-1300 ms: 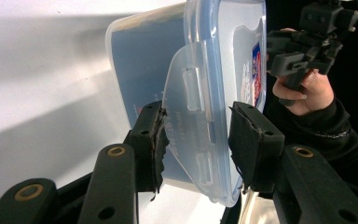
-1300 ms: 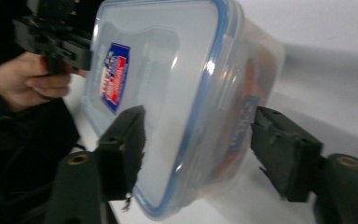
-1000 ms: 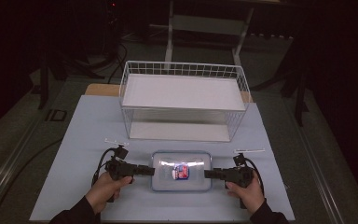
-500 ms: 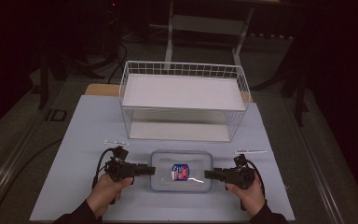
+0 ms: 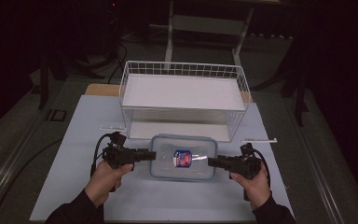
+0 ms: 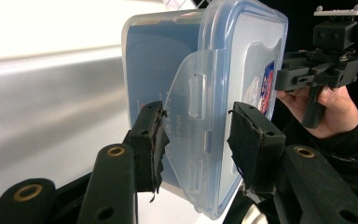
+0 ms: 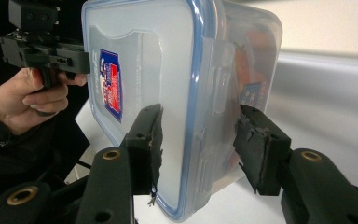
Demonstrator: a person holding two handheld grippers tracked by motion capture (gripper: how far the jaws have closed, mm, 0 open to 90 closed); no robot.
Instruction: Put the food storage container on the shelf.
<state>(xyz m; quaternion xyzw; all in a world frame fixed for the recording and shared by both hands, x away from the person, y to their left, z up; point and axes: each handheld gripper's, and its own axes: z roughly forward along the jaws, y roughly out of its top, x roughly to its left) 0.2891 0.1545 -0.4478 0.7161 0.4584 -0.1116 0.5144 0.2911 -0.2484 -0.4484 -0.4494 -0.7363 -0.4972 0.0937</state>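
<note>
A clear plastic container (image 5: 183,157) with a blue-rimmed lid and a red-and-blue label lies lid up near the table's front, just before a white wire basket (image 5: 182,70). My left gripper (image 5: 153,155) is shut on its left end and my right gripper (image 5: 210,162) on its right end. In the left gripper view the pads (image 6: 151,140) clamp the container (image 6: 242,56) across its side latch. The right gripper view has the pads (image 7: 256,149) pinching the container (image 7: 135,56) at the opposite latch, with orange contents dimly seen through the wall.
The white-covered table (image 5: 74,140) has bare room left, right and in front of the container. Two thin white strips (image 5: 112,128) (image 5: 258,140) lie beside the basket's front corners. Dark floor and stands surround the table.
The container and both grippers have moved away from the person, toward the basket's front wall.
</note>
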